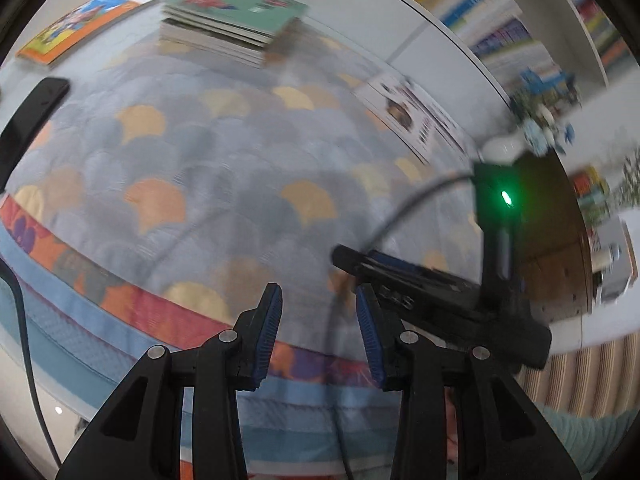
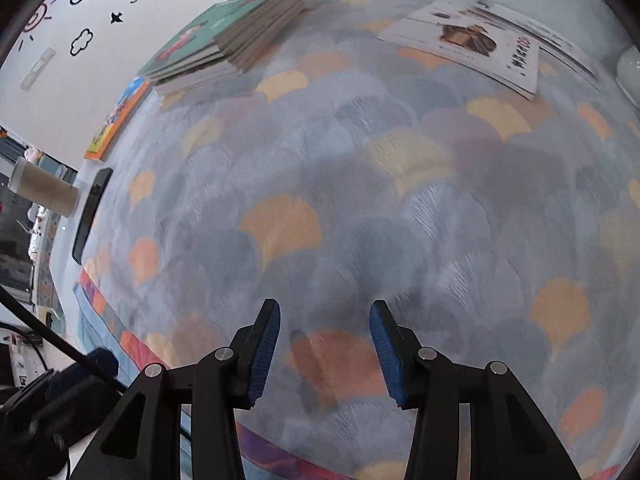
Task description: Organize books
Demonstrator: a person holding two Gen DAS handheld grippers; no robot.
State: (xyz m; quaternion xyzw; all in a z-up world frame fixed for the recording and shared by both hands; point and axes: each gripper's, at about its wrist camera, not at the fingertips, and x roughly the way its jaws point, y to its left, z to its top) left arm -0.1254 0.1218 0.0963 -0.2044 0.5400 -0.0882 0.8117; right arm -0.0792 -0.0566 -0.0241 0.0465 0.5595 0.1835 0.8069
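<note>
My left gripper [image 1: 318, 300] hangs over the patterned mat [image 1: 224, 168] on the table, jaws narrowly apart with nothing between them. My right gripper [image 2: 324, 320] is likewise empty, its jaws a little apart. The stack of books [image 2: 228, 40] sits at the mat's far edge, an orange book [image 2: 116, 120] beside it, and a white book [image 2: 472, 40] lies apart on the far right.

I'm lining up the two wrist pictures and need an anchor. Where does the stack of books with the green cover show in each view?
Left wrist view: the stack of books sits at top centre, on the far side of the patterned mat.
Right wrist view: the stack sits top left of centre.
Shared landmark: the orange-edged book lies left of the stack in both.
</note>
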